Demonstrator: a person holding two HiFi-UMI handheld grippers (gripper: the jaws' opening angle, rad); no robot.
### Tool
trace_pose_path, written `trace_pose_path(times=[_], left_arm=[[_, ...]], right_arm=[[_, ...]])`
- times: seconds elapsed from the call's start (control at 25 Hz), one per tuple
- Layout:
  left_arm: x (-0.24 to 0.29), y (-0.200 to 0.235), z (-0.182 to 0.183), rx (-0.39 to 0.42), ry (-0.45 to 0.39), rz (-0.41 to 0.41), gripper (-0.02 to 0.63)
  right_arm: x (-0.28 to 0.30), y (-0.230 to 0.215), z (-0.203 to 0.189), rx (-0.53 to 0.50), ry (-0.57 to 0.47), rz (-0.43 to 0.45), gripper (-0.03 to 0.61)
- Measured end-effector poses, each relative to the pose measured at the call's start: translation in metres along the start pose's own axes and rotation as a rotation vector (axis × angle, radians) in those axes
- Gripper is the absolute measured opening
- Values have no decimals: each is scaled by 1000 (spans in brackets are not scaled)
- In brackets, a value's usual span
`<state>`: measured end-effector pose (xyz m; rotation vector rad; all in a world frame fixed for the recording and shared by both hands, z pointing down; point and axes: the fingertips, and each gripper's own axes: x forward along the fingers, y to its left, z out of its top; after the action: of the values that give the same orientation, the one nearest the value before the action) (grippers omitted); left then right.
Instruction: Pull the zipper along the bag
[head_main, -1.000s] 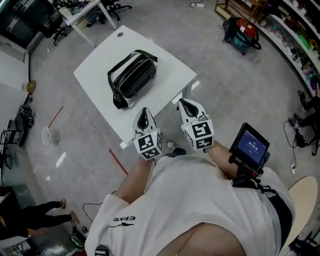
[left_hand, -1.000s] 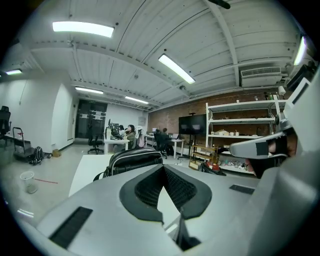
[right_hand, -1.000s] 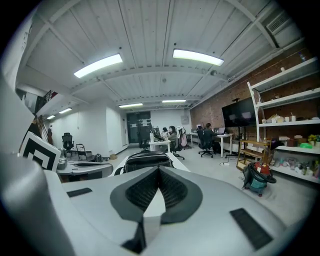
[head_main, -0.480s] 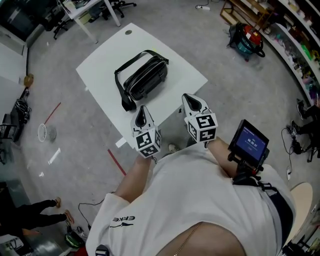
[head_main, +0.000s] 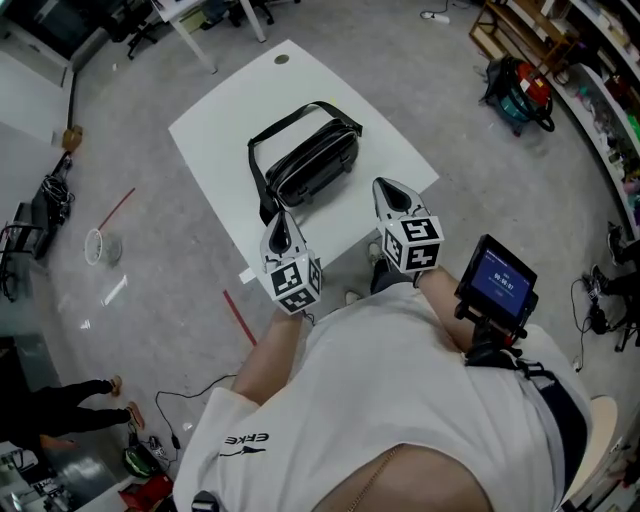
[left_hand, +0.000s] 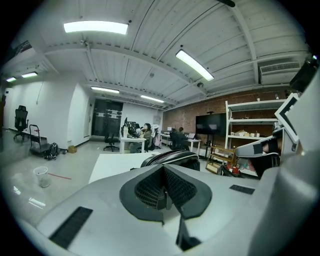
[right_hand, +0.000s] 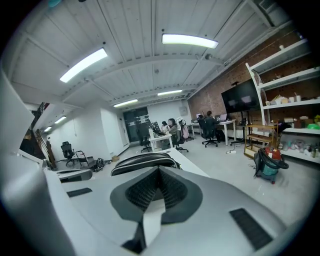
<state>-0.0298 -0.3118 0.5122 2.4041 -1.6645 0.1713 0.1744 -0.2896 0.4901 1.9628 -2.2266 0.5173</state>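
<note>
While the black bag (head_main: 315, 165) lies slantwise near the middle of the white tabletop (head_main: 225, 120), both tools are held at the tabletop's near edge, short of the bag. The left hand-held gripper (head_main: 281, 224) is seen with its tip close to the near end of the bag, where the strap (head_main: 262, 180) loops round; whether it touches cannot be told from the head view. In the left gripper view its jaws are pressed together with nothing between them (left_hand: 163, 172), and the bag (left_hand: 172, 157) is seen beyond them on the tabletop (left_hand: 111, 167). The right hand-held gripper (head_main: 390, 192) is held beside the bag's near long side, over the tabletop's right-hand edge. Its jaws are likewise closed on nothing (right_hand: 159, 174), and the bag (right_hand: 142, 162) is seen just past them. The zipper pull cannot be made out in any view. A small device with a blue screen (head_main: 498, 285) is seen by the person's right forearm. On the floor, a pale cup-like thing (head_main: 100, 245) and a red line (head_main: 112, 208) are seen to the left, and a red and teal object (head_main: 525, 85) stands near the shelves at the upper right. Seated people at desks (left_hand: 145, 134) are visible far across the room.
</note>
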Motion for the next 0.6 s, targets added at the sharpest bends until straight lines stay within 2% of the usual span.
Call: trace_pose_path(times=[0.16,0.44,0.6], left_arm=[[65,6,3,5,28,29,3],[53,23,11,37,29,73,3],[44,33,14,52,35,98,3]], right_arm=[[65,-36,14,22,23,11,5],[72,-36,11,76,30,35,5],[75,-39,7,139,42,58,5]])
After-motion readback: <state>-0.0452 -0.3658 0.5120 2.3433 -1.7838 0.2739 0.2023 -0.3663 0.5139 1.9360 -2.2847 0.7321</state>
